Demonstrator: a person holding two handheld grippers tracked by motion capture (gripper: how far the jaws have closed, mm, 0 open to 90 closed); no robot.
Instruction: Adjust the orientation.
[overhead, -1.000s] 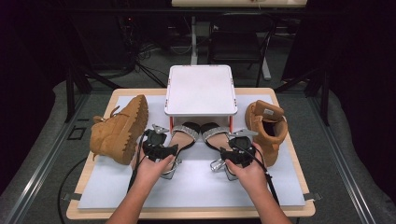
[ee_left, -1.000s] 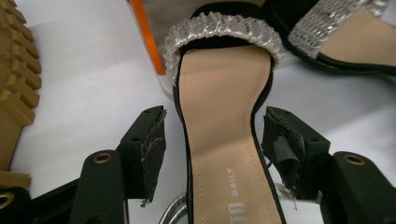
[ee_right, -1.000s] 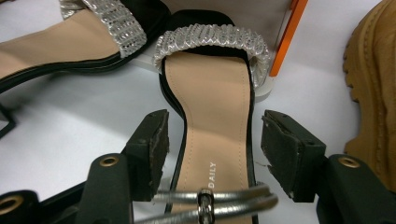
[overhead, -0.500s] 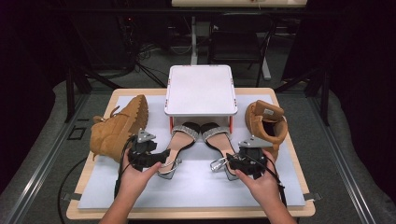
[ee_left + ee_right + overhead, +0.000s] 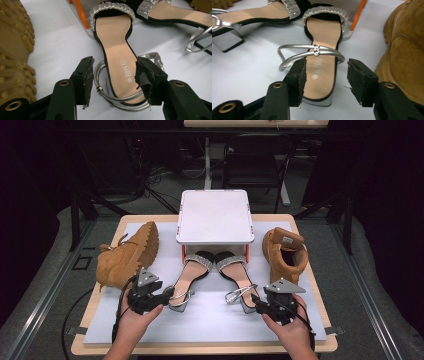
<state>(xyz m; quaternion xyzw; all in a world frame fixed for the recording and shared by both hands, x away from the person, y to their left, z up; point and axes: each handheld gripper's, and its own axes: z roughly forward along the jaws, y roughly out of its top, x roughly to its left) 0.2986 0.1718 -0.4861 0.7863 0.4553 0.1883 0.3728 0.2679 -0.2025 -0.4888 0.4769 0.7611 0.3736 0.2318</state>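
High view, bench: wooden-edged bench (image 5: 320, 346) under a white mat, with a white square tray on orange legs (image 5: 215, 217) at the back centre.
High view, sandals: left black heeled sandal with silver straps (image 5: 189, 276) and right black heeled sandal with silver straps (image 5: 238, 277) lie side by side, toes under the tray.
High view, boots: tan suede boot lying on its side (image 5: 127, 255) at far left; tan suede boot standing upright (image 5: 284, 252) at far right.
High view, grippers: left gripper (image 5: 161, 296) sits at the left sandal's heel; right gripper (image 5: 259, 307) sits at the right sandal's heel.
Left gripper view: jaws wide, flanking the left sandal (image 5: 117, 60) heel and ankle strap; not clamped.
Right gripper view: jaws wide, right sandal (image 5: 322, 62) heel between them; upright boot (image 5: 404, 52) beside.
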